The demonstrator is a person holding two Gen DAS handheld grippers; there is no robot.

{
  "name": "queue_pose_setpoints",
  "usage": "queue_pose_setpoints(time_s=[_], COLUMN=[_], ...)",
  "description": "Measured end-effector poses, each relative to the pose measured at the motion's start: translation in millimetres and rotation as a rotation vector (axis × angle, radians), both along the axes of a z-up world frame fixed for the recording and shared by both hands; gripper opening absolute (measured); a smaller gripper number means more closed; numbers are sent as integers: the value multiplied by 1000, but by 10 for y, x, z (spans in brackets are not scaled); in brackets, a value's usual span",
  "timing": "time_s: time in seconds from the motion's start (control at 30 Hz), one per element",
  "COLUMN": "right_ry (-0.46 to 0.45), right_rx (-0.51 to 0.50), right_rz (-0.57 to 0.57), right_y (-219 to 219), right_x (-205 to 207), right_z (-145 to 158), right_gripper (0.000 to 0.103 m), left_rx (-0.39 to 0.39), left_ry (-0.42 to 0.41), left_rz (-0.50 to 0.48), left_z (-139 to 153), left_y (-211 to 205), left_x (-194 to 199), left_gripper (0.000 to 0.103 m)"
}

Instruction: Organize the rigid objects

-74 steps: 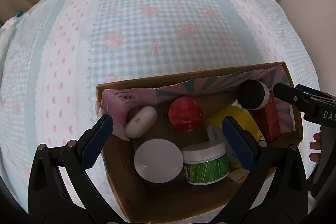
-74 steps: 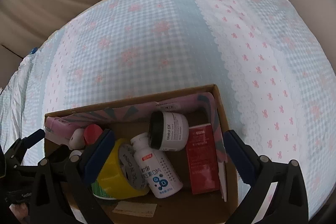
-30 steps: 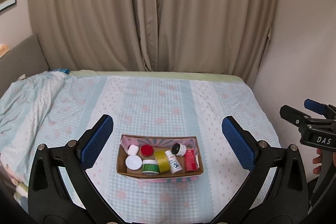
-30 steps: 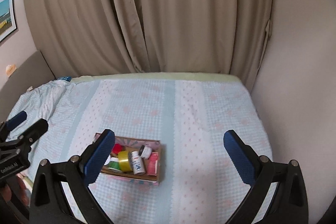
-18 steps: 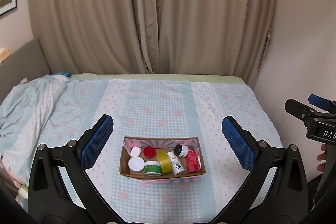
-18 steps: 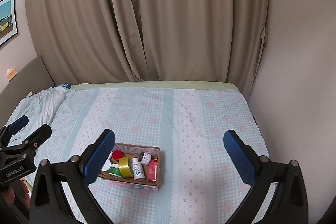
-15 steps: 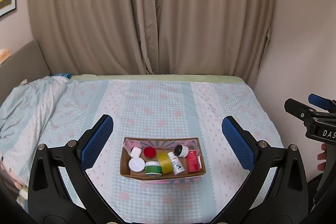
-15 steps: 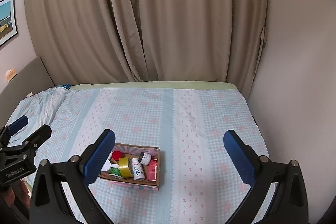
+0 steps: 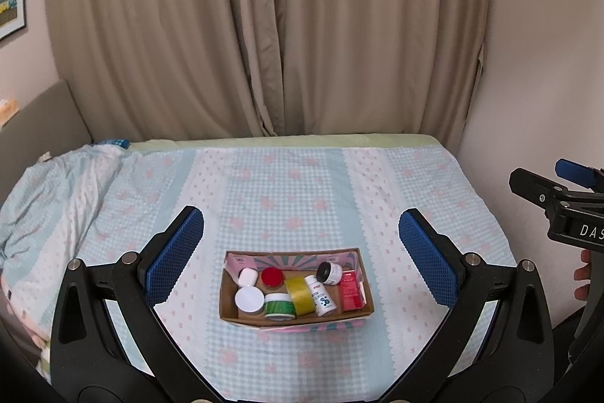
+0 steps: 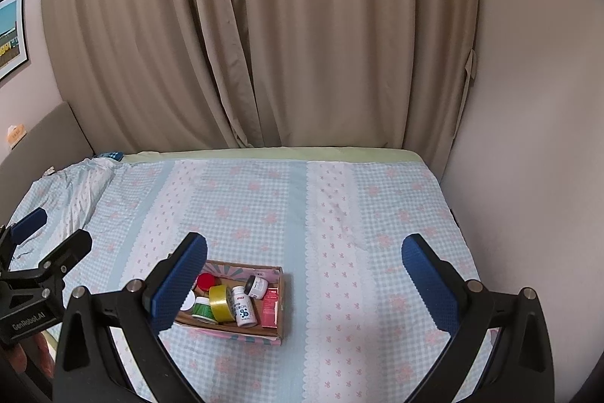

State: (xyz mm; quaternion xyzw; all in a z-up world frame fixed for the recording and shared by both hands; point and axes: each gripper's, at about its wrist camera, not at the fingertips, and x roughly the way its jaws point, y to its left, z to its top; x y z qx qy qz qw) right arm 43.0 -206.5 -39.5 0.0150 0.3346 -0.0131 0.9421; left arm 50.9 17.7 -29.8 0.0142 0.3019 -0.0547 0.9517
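I hold both grippers, left gripper [image 9: 298, 248] and right gripper [image 10: 304, 270], wide and empty above the cardboard box [image 9: 296, 316] (seemingly fully packed), since nothing needs gripping.

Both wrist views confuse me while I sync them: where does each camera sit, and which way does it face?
Left wrist: rides the left gripper, high, looking down the bed at the cardboard box; own open fingers show, right gripper at right edge.
Right wrist: rides the right gripper, same direction, box lower left; left gripper at left edge.
Shared: box, bed, curtains.
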Motion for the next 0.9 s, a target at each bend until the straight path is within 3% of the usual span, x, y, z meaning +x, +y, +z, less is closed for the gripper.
queue_pose_setpoints(time_s=[0.27,0.57,0.9], right_ry=[-1,-5,1], right_rx=[5,6,11], right_rz=[-13,-28,-40], right_y=[-2,-37,-63], right_x=[45,54,39], right_z=[-7,-25,-50], right_gripper=[103,103,103], left_rx=[1,45,17], left_ry=[-12,-88,-109], left_rz=[-3,16,30], left_z=[1,60,72], left_y=[20,19,56], left_x=[13,-46,-35], left_gripper=[103,103,103])
